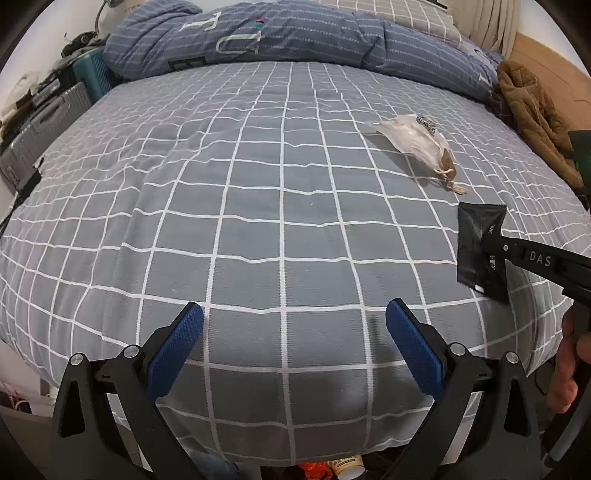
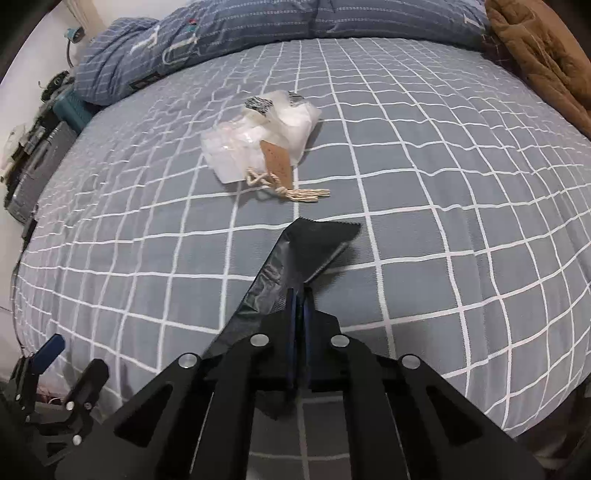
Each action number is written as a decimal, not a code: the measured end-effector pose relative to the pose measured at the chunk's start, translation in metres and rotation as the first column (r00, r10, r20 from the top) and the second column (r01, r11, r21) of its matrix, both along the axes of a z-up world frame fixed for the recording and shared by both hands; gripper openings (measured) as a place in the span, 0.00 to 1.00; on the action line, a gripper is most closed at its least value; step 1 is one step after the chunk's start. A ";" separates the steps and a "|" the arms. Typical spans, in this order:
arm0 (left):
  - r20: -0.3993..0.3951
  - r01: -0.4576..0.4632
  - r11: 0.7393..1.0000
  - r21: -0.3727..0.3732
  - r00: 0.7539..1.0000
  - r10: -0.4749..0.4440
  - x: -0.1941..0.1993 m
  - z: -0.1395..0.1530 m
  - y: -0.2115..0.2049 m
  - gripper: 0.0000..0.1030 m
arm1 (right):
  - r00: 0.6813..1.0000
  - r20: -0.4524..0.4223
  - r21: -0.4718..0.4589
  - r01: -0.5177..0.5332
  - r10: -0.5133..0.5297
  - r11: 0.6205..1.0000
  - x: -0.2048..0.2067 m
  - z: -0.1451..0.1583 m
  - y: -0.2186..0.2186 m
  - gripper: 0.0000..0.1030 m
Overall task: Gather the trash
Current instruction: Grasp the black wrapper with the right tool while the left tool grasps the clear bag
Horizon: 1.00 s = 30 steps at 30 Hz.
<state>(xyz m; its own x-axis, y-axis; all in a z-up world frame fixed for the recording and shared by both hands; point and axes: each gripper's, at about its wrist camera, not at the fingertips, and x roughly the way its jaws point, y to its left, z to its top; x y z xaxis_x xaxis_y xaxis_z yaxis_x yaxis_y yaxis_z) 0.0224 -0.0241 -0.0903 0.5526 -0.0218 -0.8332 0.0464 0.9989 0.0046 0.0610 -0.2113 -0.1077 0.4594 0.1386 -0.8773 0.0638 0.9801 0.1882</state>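
Right gripper (image 2: pixel 299 295) clamping a black foil wrapper (image 2: pixel 295 254) between its blue pads, jaws pressed together on it, wrapper standing on edge and sticking out toward 12 o'clock over the grey checked bedsheet (image 2: pixel 443 221)

Same wrapper (image 1: pixel 478 243) showing at 3 o'clock in the left wrist view, pinched by the black fingers of the right gripper (image 1: pixel 491 245) reaching in from the right edge, a hand (image 1: pixel 569 373) gripping the handle at 4 o'clock

Left gripper (image 1: pixel 293 325) hovering at 6 o'clock over the sheet (image 1: pixel 221 221), jaws standing wide apart with nothing between the blue pads (image 1: pixel 177 350)

Lying near, at 12 o'clock beyond the wrapper, a crumpled clear plastic bag (image 2: pixel 258 144) with a brown tag and twine, resting flat on the sheet; seen at 1 o'clock from the left wrist (image 1: pixel 413 142)

Bunching along the far edge at 12 o'clock, a blue striped duvet (image 1: pixel 277 33); sitting at 2 o'clock, a brown garment (image 1: pixel 532 114)
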 end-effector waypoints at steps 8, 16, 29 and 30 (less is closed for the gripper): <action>0.023 0.027 1.000 -0.004 0.999 -0.027 0.017 0.011 -0.017 0.94 | 0.997 0.071 0.003 0.020 -0.020 1.000 -0.018 0.027 -0.027 0.02; 0.068 0.072 0.997 -0.025 0.995 -0.070 0.074 0.026 -0.064 0.94 | 0.992 0.120 -0.047 0.033 -0.027 0.998 -0.017 0.039 -0.067 0.02; 0.054 0.128 0.992 -0.003 0.990 -0.128 0.182 0.002 -0.147 0.94 | 0.987 0.158 0.010 0.008 -0.010 1.000 0.001 0.023 -0.110 0.02; 0.054 0.129 0.992 0.004 0.990 -0.129 0.188 0.000 -0.151 0.94 | 0.987 0.162 0.021 0.004 -0.007 1.000 0.002 0.022 -0.113 0.02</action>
